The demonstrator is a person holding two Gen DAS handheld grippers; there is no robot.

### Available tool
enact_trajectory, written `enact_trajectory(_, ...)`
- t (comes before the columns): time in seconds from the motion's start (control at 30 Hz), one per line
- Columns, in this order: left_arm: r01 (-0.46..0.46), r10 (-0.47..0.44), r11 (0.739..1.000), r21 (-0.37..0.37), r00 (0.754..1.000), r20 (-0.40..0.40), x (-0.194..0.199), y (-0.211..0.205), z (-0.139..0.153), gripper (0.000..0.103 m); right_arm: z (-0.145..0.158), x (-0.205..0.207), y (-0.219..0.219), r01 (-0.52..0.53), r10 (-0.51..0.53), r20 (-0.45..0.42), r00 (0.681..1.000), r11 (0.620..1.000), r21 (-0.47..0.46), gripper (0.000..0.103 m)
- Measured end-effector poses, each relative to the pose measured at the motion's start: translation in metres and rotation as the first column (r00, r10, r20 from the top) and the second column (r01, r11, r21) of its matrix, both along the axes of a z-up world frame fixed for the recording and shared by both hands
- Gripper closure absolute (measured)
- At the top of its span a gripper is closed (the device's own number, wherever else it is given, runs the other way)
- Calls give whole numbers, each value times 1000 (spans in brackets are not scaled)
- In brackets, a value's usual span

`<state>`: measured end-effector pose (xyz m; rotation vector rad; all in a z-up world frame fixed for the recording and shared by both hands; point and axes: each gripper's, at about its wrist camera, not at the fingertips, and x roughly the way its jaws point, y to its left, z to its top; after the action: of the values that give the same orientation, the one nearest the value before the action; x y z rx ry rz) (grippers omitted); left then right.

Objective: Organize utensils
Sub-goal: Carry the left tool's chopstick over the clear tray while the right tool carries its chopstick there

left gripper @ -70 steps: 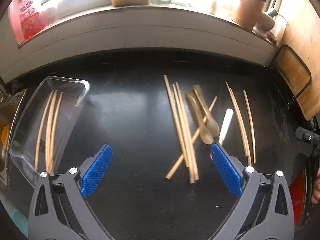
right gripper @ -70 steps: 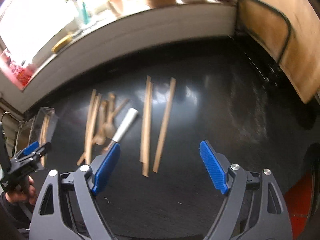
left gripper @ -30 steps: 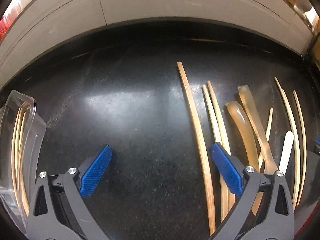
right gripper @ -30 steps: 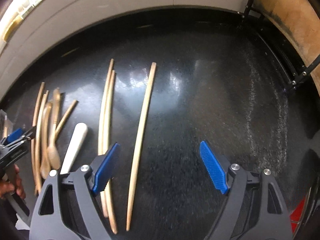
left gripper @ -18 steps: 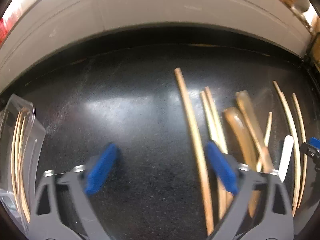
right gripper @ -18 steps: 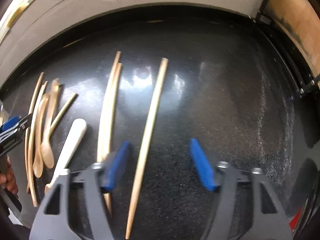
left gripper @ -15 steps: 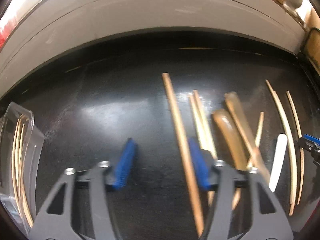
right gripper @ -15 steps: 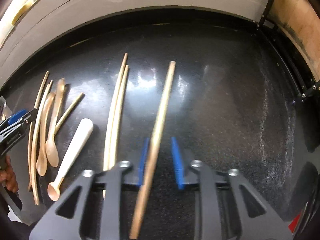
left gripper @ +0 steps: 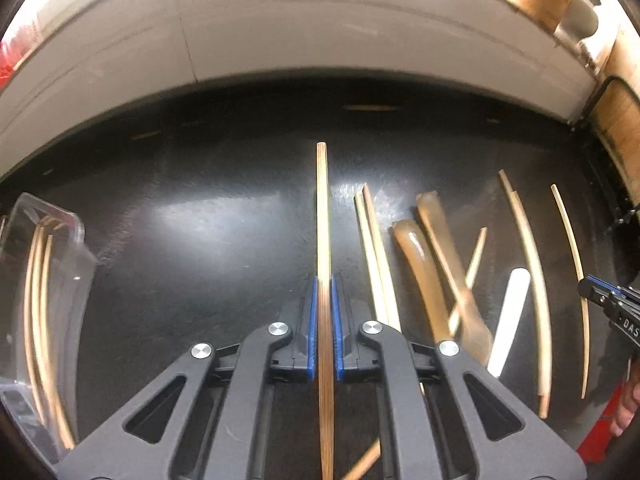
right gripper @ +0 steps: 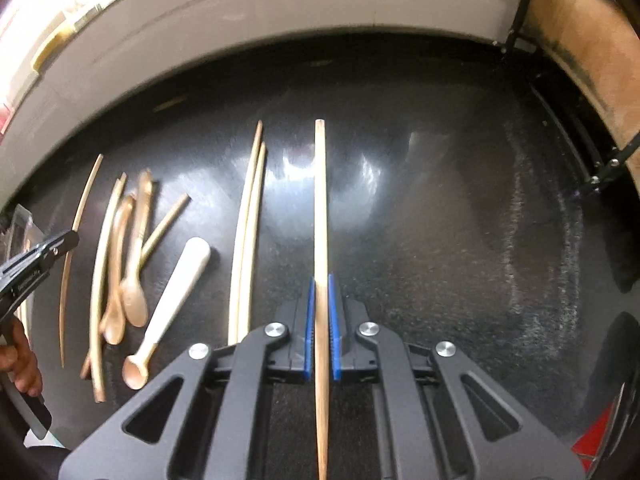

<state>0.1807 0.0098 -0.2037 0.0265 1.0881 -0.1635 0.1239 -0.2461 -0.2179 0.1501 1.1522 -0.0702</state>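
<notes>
Black polished countertop [left gripper: 224, 216], speckled and glossy, throws window glare; both grippers work over it.

Nearest: left gripper [left gripper: 324, 320] clamped on a darker chopstick [left gripper: 322, 208], blue pads tight on both sides, stick running straight out ahead. Right gripper [right gripper: 321, 320] likewise closed on a paler chopstick [right gripper: 319, 200]. Each is gripped around mid-length, so I'd expect little droop.

Judgement: this is the lift-and-carry step. Raise level, clear the loose pile before swinging toward the clear tray [left gripper: 82, 236] at the left edge, which already holds several chopsticks. Lay each stick in parallel to those; don't drop it end-first against the wall.

Mid-field, on the counter: two paired chopsticks [left gripper: 374, 256], two brown spoons [left gripper: 416, 264] overlapping a short stick, a white-handled spoon [right gripper: 176, 292], and thin pale sticks [left gripper: 528, 256] further right. Spoons need a separate spot; where is not visible.

Far: grey tiled upstand [left gripper: 280, 32] along the back, bright window ledge above it, wooden board [right gripper: 580, 52] in a black wire rack at right.
</notes>
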Motion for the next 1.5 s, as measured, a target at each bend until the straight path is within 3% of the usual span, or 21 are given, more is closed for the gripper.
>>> enact_trajectory(0.2, 2, -2, 1000, -24, 1000, 18, -30, 13, 47, 97, 40, -19, -4, 1, -3, 60, 998, 1000, 30, 96)
enact_trajectory(0.37, -2, 3, 1000, -31, 999, 35, -60, 24, 68, 97, 70, -37, 0, -14, 9, 96, 995, 998, 53, 95)
enact_trajectory(0.73, -43, 45, 998, -49, 997, 59, -104, 68, 99, 97, 98, -61, 49, -88, 77, 135, 988, 993, 79, 96)
enact_trajectory(1.0, -121, 125, 991, -61, 990, 64, -124, 147, 122, 97, 125, -49, 156, -259, 236, 172, 956, 957, 129, 95)
enact_trajectory(1.2, -201, 203, 979, -47, 977, 58, -133, 224, 133, 97, 137, -31, 270, -388, 355, 169, 919, 889, 242, 95)
enact_trajectory(1.33, -251, 254, 966, -53, 966, 47, -132, 275, 133, 97, 135, -20, 336, -431, 404, 151, 902, 845, 315, 95)
enact_trajectory(1.5, -275, 277, 959, -73, 960, 27, -123, 316, 126, 97, 127, -11, 402, -447, 431, 128, 893, 824, 347, 95)
